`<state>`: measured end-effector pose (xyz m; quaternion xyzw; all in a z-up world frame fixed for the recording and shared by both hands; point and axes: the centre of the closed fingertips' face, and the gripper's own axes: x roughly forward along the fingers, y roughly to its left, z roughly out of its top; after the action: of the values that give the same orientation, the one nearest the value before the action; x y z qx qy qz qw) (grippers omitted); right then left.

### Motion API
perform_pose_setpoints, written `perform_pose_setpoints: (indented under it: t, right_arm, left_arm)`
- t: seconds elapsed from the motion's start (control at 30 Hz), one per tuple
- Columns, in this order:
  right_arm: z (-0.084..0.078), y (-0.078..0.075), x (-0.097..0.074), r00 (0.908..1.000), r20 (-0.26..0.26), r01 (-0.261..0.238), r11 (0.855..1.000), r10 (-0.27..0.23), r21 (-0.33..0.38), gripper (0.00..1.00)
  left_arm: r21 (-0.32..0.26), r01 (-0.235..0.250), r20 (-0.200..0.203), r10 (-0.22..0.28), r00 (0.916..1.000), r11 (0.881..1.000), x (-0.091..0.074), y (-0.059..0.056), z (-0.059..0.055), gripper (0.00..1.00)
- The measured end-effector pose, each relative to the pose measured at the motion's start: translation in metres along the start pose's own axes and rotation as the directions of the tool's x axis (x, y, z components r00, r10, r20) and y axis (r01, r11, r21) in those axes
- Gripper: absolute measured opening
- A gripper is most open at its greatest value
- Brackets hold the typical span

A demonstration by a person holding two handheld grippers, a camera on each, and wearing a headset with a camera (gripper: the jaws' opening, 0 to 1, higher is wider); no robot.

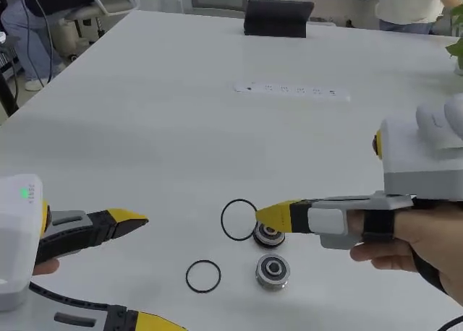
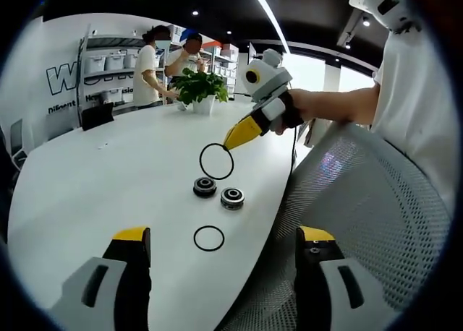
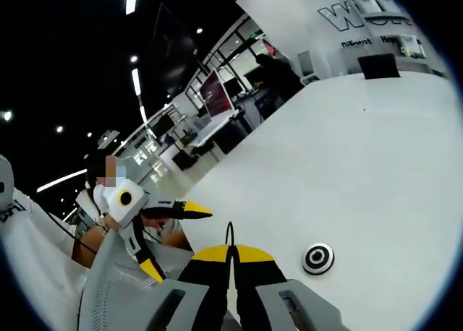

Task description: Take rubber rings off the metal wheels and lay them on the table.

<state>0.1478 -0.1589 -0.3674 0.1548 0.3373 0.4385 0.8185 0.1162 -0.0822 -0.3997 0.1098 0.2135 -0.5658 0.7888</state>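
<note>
Over counter (image 1: 145, 129), just left of far wheel (image 1: 269, 234): ring (image 1: 239, 220) pinched in clenched right hand-held gripper (image 1: 259, 215), lifted clear. Bare counter down-left, toward laid ring (image 1: 203, 276). Left hand-held gripper (image 2: 224, 235) released, farther from both wheels.

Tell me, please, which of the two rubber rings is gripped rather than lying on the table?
The farther ring, pinched in the right hand-held gripper; the nearer ring lies flat on the table.

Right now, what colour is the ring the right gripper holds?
Black; the rubber ring in the right gripper shows best in the left gripper view.
</note>
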Motion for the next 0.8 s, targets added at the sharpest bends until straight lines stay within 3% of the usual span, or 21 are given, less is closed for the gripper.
perform_pose_setpoints:
  t: [0.43,0.6,0.7,0.8]
  right_arm:
    - [0.009,0.017,0.032,0.9981,-0.034,-0.052,0.998,0.051,-0.038,0.0]
    - [-0.008,0.008,0.042,0.9972,-0.064,-0.042,0.999,0.04,-0.033,0.0]
    - [-0.029,-0.003,0.045,0.9939,-0.105,-0.031,0.999,0.035,0.037,0.0]
    - [-0.038,-0.008,0.046,0.9909,-0.133,-0.019,0.999,0.024,0.035,0.0]
  left_arm:
    - [-0.004,0.002,-0.004,-0.002,1.0,1.0,0.001,0.0,0.0,0.8]
    - [-0.003,0.006,-0.006,-0.006,1.0,1.0,0.001,0.0,-0.001,0.8]
    - [-0.004,0.012,-0.013,-0.012,0.9998,1.0,0.002,-0.001,-0.002,0.8]
    - [-0.001,0.015,-0.018,-0.015,0.9997,1.0,0.002,-0.002,-0.002,0.8]
